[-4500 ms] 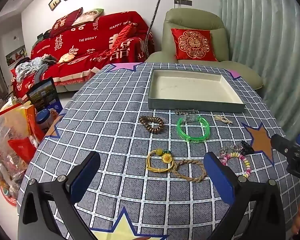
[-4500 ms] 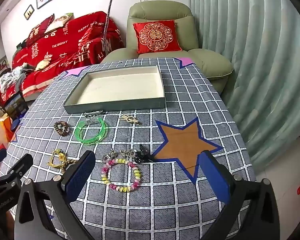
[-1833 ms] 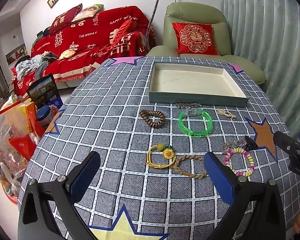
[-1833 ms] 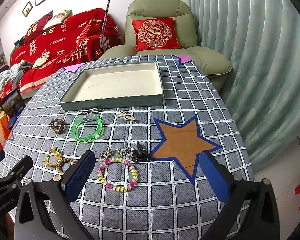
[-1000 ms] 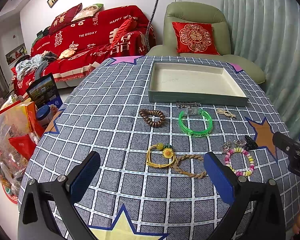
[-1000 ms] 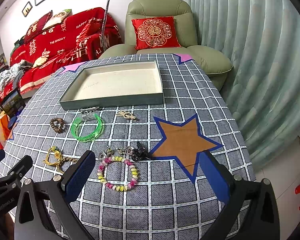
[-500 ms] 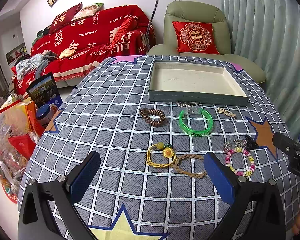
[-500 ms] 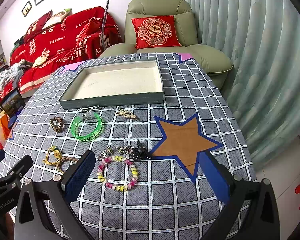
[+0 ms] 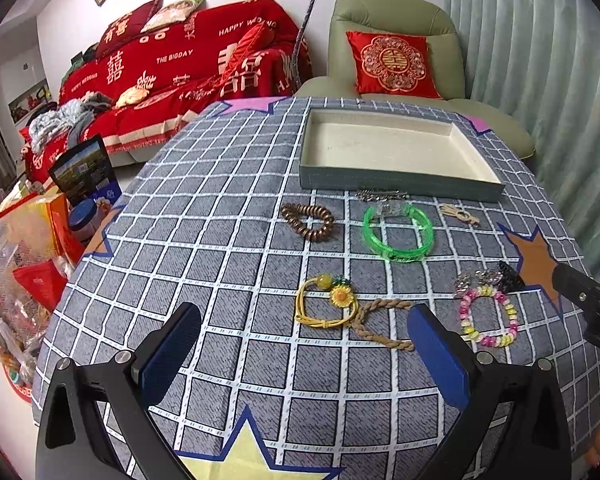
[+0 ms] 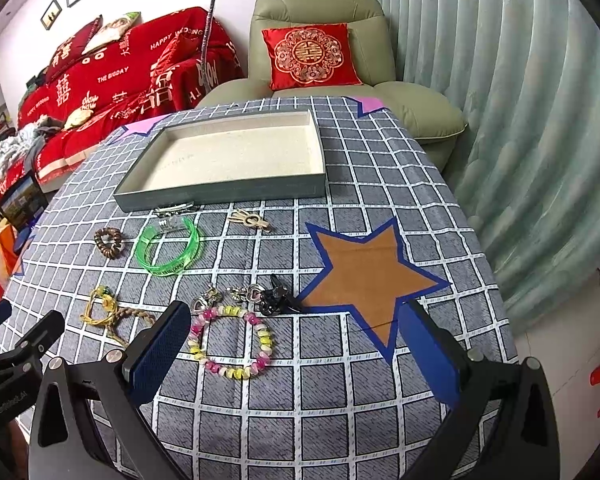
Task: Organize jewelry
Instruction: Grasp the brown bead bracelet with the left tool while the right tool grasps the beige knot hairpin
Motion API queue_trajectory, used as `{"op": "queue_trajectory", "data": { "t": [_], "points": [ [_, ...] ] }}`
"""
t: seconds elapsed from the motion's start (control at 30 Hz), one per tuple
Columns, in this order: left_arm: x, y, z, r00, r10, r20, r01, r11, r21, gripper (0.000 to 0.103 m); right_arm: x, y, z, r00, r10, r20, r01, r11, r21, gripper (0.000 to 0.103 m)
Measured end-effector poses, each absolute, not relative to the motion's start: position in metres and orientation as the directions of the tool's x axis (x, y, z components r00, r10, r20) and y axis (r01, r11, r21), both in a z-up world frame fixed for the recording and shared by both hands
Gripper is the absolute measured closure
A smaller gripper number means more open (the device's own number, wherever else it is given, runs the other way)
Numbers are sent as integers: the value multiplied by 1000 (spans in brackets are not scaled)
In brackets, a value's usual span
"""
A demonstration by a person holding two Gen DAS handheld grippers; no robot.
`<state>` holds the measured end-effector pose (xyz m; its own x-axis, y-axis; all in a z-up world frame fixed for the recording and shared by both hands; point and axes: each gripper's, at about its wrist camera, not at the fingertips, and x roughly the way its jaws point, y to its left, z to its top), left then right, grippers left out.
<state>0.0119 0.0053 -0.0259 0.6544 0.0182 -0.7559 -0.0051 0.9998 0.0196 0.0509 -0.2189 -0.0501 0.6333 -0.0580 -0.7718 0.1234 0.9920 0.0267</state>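
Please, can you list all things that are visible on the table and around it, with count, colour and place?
tray: 1, grey-green outside, cream inside, far middle of table, nothing in it
green bangle: 1, clear green, just before the tray
brown bead bracelet: 1, brown, left of the bangle
silver clip: 1, silver, against the tray's front wall
gold charm: 1, pale gold, right of the bangle
yellow cord bracelet: 1, yellow with a sunflower, near left
braided rope bracelet: 1, tan, touching the yellow one
pastel bead bracelet: 1, pink and yellow, near middle
heart charms: silver, count unclear, behind it
black clip: 1, black, beside the charms
armchair: 1, green, behind the table
left gripper: open, above the table
right gripper: open, above the table
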Motion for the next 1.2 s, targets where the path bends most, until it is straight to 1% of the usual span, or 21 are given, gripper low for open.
{"op": "queue_trajectory", "data": {
  "t": [0.17,0.33,0.57,0.7,0.77,0.8,0.83,0.93,0.97,1.0,1.1,1.13,1.17,1.2],
  "points": [
    [31,18,-37,611,-7,-792,-18,1000,-23,0,62,-225,-57,609,-46,-792,114,993,30,0],
    [63,32,-41,597,-21,-802,-42,997,-57,0,87,-230,-60,589,-39,-807,92,996,19,0],
    [105,36,-52,579,-14,-816,-55,997,-56,0,143,-231,-77,522,44,-852,-11,999,44,0],
    [125,36,-64,541,-36,-840,-63,995,-83,0,173,-230,-91,472,59,-879,-62,997,34,0],
    [134,35,-72,508,-45,-860,-68,993,-92,8,183,-228,-99,459,60,-887,-98,995,17,0],
    [137,36,-75,496,-51,-867,-73,992,-100,8,188,-227,-104,448,67,-892,-113,993,18,1],
    [139,36,-77,489,-56,-871,-78,991,-107,8,193,-225,-108,436,80,-896,-128,991,26,3],
    [147,33,-81,476,-60,-878,-82,990,-111,8,203,-221,-116,419,98,-903,-161,986,33,6],
    [149,32,-82,473,-60,-879,-80,990,-112,8,207,-218,-119,416,98,-904,-172,985,27,10],
    [150,31,-83,473,-65,-879,-78,990,-115,10,209,-214,-120,420,86,-904,-185,983,8,13],
    [155,27,-83,478,-52,-877,-71,993,-97,13,214,-201,-119,430,90,-898,-232,973,-13,20],
    [155,25,-82,482,-49,-875,-66,994,-92,16,215,-197,-118,430,93,-898,-244,970,-16,25],
    [155,23,-82,487,-44,-873,-57,995,-82,23,217,-194,-119,430,100,-897,-257,966,-16,30],
    [157,22,-82,488,-39,-872,-51,996,-73,29,217,-192,-118,429,103,-897,-266,964,-16,33]
  ]
}}
